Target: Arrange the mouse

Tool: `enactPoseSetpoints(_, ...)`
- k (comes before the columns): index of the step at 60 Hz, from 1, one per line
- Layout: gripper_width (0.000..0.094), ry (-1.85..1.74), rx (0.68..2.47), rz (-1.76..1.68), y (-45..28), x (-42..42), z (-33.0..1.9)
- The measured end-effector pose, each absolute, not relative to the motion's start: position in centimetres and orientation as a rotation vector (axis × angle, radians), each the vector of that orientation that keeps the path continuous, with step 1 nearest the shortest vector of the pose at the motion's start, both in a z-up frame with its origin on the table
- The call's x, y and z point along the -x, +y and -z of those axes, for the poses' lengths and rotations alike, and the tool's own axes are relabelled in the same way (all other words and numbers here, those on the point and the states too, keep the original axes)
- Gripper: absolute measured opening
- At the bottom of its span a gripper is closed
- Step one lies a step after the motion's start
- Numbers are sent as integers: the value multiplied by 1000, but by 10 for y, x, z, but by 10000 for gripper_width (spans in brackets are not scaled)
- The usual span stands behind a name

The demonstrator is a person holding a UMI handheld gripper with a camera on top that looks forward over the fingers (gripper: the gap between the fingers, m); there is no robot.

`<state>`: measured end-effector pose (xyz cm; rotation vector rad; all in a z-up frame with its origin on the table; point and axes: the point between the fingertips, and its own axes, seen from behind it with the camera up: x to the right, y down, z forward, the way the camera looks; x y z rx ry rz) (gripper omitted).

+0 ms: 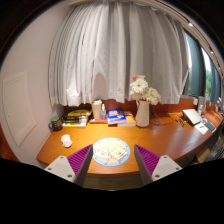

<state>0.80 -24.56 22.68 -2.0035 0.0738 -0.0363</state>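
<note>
A small white mouse lies on the wooden desk, to the left of my fingers and a little ahead of them. A round light-blue mouse mat with cartoon figures lies on the desk just ahead of the fingers, between them. My gripper is open and empty above the desk's near edge. Its purple pads face each other with a wide gap.
A white vase of flowers stands at the middle right. Books, a blue item and a small jar lie along the back. A laptop-like thing sits far right. White curtains hang behind.
</note>
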Motion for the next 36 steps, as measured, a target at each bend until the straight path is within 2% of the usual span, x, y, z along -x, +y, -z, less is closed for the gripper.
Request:
enactPoseSetpoints(6, 823, 56, 2078, 11, -239, 34, -172)
enactPoseSetpoints(14, 825, -3, 2160, -36, -226, 101, -119)
enactPoseSetpoints(36, 838, -78, 2273, -110, -114, 239, -37)
